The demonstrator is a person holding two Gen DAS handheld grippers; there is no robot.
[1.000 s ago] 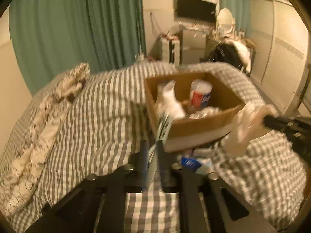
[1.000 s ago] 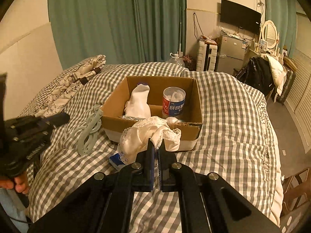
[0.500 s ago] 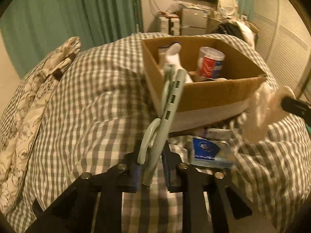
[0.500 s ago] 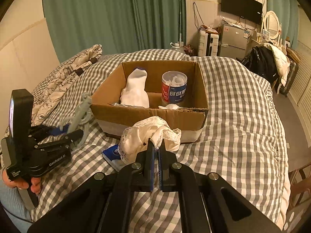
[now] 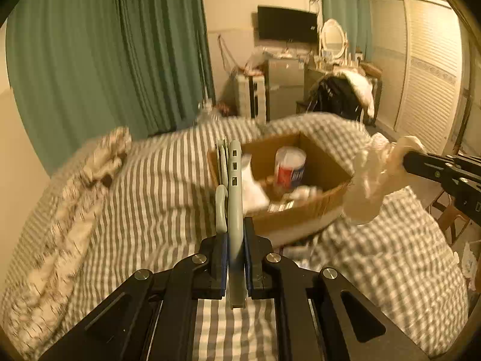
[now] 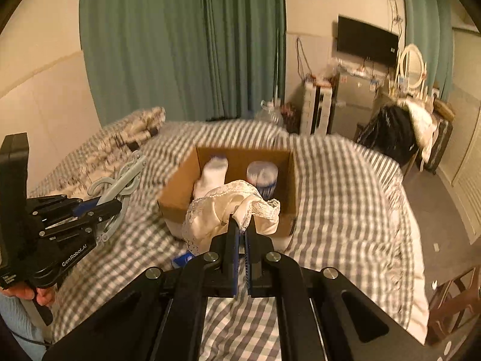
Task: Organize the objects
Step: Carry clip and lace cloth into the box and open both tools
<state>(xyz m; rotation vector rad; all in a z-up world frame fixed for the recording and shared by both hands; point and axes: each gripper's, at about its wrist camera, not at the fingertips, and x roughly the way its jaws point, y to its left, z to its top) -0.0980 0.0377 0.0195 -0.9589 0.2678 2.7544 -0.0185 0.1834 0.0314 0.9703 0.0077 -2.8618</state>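
An open cardboard box sits on the checked bed and holds a white sock and a red and blue canister. My left gripper is shut on a pale green plastic clip tool, held upright to the left of the box; the tool also shows in the right wrist view. My right gripper is shut on a cream lace cloth, held in the air at the box's near edge; the cloth also shows in the left wrist view.
A blue packet lies on the bed in front of the box. A patterned pillow lies at the left. Green curtains, a fridge, a TV and a dressing table stand behind the bed.
Both grippers have risen with their loads. The cloth is now higher, level with the box's rim. The green tool has turned upright beside the box.
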